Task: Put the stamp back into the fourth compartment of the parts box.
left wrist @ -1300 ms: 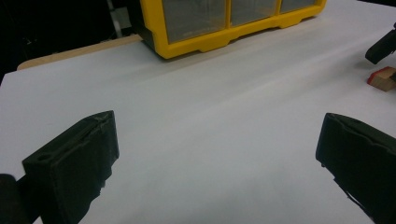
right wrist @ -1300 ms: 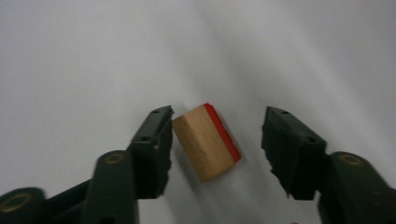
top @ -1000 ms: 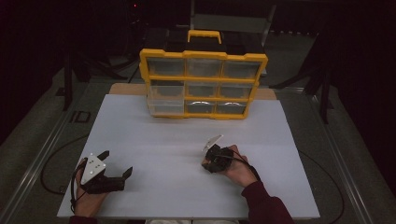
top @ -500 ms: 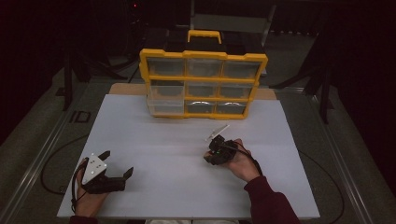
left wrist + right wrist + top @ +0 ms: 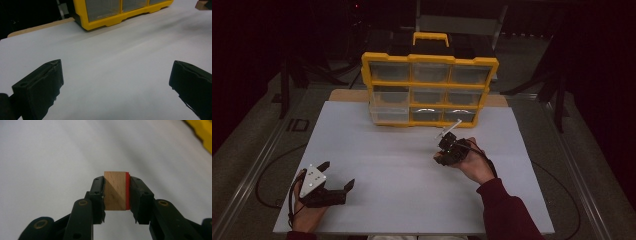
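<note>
The jaws of the right gripper [image 5: 116, 195] are clamped on a small wooden block [image 5: 115, 190] with a red face along one side; the pale wood sits flush between both jaws, and its lower part is hidden behind them. From the high view the block itself is too small and dark to pick out in the right gripper [image 5: 451, 148], which the person's right hand [image 5: 474, 162] holds above the white surface [image 5: 412, 165], just in front of the organizer. The jaws of the left gripper [image 5: 115, 82] stand wide apart with nothing between them, and each is cut off at the bottom edge of its own view. In the high view the left gripper [image 5: 334, 179] rests low near the front left corner of the surface, its grey three-cornered plate up, with the left hand [image 5: 307, 215] partly cut off by the frame.

The yellow drawer organizer [image 5: 429, 90] stands upright at the far edge of the surface, with a yellow handle on top and rows of clear drawers. The contents are hard to read through the dim plastic; the bottom middle and right drawers may hold something pale, but I cannot tell what. The bottom left drawer [image 5: 389, 114] appears to be pulled out a little toward the person. The room around the surface is dark, and a cable [image 5: 267, 175] loops on the floor at the left.
</note>
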`<state>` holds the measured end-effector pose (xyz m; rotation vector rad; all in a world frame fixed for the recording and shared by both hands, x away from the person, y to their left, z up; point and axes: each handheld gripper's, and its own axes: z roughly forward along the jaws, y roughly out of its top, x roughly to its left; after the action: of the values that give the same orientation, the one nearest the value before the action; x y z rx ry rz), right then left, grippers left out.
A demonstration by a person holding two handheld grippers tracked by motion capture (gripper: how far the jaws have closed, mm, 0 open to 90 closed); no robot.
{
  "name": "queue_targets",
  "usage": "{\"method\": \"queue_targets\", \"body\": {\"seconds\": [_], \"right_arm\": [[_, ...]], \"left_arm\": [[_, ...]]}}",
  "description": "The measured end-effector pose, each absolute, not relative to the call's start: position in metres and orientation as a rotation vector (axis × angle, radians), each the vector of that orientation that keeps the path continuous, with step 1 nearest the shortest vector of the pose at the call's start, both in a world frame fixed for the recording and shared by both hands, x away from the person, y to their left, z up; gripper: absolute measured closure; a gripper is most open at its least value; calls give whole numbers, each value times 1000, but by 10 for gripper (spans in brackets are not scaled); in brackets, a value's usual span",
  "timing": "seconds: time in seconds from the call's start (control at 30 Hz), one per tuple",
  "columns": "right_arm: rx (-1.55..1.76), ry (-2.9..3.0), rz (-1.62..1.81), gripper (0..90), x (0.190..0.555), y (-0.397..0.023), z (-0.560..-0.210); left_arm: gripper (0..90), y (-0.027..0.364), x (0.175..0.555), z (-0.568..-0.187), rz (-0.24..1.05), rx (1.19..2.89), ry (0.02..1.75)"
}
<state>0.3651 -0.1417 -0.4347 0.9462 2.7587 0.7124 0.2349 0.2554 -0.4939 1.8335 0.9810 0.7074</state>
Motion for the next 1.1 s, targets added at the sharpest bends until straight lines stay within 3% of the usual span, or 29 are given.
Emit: {"method": "queue_targets", "body": {"seconds": [1.1], "right_arm": [[982, 2702, 777, 659, 415, -143, -373]], "left_arm": [[2, 256, 235, -494, 711, 1834, 978]]}}
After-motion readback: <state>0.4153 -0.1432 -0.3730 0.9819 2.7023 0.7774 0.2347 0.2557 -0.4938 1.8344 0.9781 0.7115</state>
